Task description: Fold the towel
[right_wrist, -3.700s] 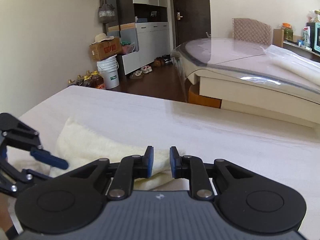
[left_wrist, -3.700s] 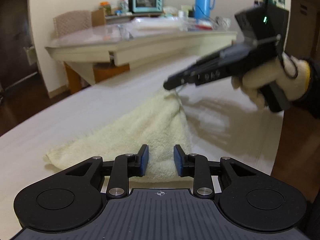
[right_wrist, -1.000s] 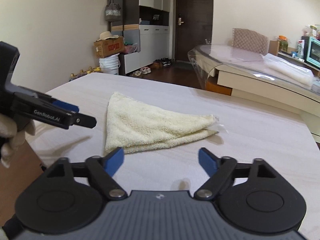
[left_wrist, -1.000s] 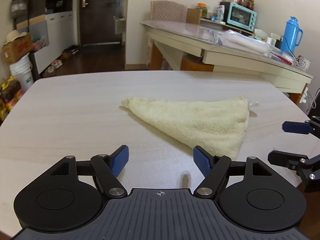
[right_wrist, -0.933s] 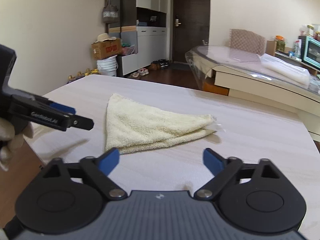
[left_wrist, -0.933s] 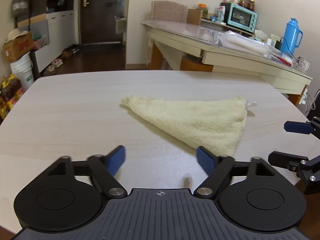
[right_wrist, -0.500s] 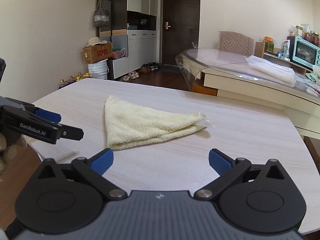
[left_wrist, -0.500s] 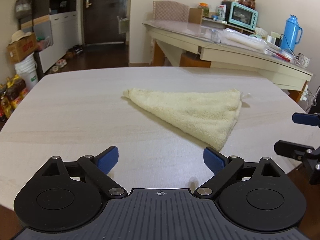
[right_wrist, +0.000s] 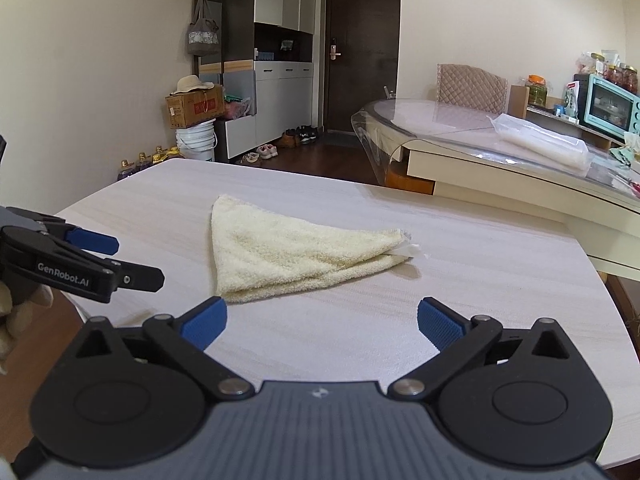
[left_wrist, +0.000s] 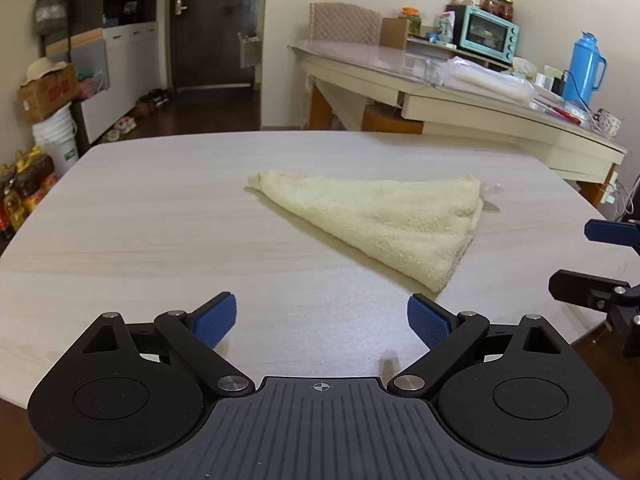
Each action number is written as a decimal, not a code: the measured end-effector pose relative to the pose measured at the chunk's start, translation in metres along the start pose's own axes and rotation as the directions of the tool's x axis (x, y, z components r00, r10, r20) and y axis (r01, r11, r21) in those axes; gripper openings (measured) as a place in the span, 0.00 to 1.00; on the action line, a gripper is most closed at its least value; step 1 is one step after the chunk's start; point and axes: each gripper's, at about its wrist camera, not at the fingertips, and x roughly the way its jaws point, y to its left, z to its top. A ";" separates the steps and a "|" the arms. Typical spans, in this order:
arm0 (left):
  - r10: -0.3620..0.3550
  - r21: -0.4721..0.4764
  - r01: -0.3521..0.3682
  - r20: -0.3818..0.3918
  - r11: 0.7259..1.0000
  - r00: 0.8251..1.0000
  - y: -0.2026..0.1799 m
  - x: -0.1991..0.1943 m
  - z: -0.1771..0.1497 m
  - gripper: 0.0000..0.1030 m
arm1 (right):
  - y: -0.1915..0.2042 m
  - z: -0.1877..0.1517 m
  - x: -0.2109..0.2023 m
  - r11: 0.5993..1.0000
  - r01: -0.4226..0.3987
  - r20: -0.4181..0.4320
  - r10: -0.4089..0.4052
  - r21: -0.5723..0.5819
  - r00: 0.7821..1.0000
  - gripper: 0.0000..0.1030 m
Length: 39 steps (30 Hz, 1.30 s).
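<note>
The towel [left_wrist: 384, 216] lies flat on the bench [left_wrist: 152, 208] as a layered triangle, with 2 or more plies visible along its open edge in the right wrist view [right_wrist: 288, 248]. This state fits the folded result the task names; it also fits an intermediate fold awaiting 1 more pass, and the pictures do not settle which. All positions below are referenced to the towel. The left tool [left_wrist: 322, 320] hangs over the near bench edge, short of the towel, with its jaws spread wide and nothing between them. The right tool [right_wrist: 322, 320] is likewise short of the towel, jaws wide and empty. In the left wrist view, the towel sits ahead and to the right of the tool centreline; its long axis runs from the far-left tip down to the near-right corner, and that near corner is the closest point to the left tool. In the right wrist view, the towel sits ahead and slightly left, with its blunt near corner closest to the right tool and its tapered, tagged end pointing right. Neither tool touches the towel. Both appear about equally near it.
</note>
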 end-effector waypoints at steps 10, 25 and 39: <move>0.003 0.009 -0.003 -0.001 1.000 1.000 -0.001 0.003 0.003 0.93 | -0.004 0.001 0.003 1.000 -0.015 -0.010 0.015 0.019 1.000 0.99; 0.004 0.026 -0.005 0.016 1.000 1.000 0.008 0.020 0.021 0.93 | -0.033 0.043 0.056 0.999 -0.008 -0.002 0.009 0.050 1.000 0.76; -0.007 0.038 0.006 0.024 0.999 1.000 0.019 0.048 0.043 0.78 | -0.064 0.053 0.120 0.988 0.028 -0.079 -0.016 0.154 0.997 0.52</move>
